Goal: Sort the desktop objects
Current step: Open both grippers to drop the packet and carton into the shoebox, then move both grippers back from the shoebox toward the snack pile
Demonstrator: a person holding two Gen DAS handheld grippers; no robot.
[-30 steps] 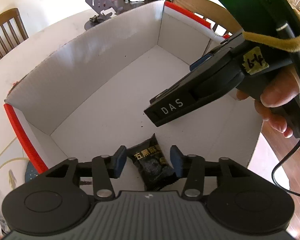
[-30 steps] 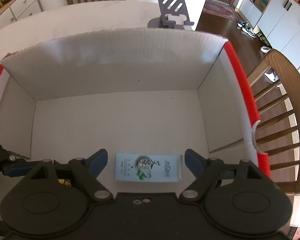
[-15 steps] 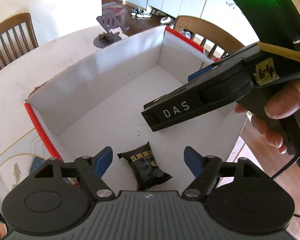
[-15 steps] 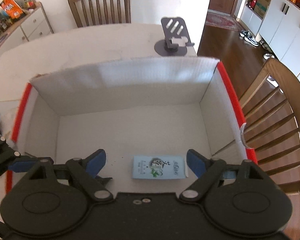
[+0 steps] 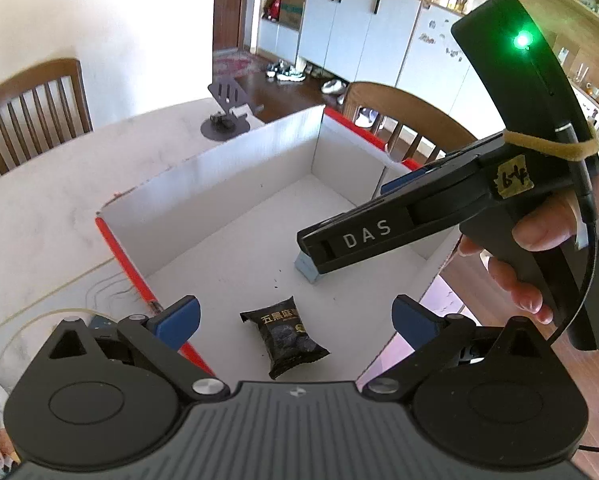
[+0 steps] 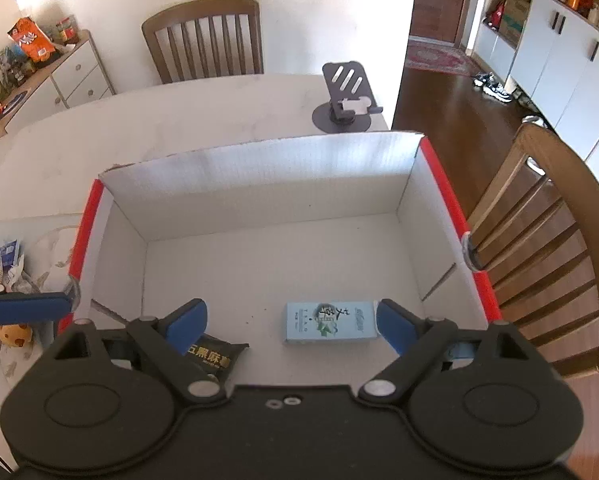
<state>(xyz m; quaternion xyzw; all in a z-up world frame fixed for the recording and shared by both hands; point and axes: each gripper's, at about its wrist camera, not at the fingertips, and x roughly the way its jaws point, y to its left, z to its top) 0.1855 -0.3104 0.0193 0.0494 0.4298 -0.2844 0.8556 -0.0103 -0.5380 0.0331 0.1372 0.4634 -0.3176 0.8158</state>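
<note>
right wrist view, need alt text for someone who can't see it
The right gripper, jaws opening and holding nothing, hangs over a white box with red edges on a table. On the box floor lie a pale blue carton and a black snack packet; chairs and a phone stand sit beyond.

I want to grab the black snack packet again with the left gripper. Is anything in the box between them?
Nothing visible. The black snack packet lies flat on the floor of the white box, below the left gripper, whose jaws are opening. The light blue carton lies apart from it.
</note>
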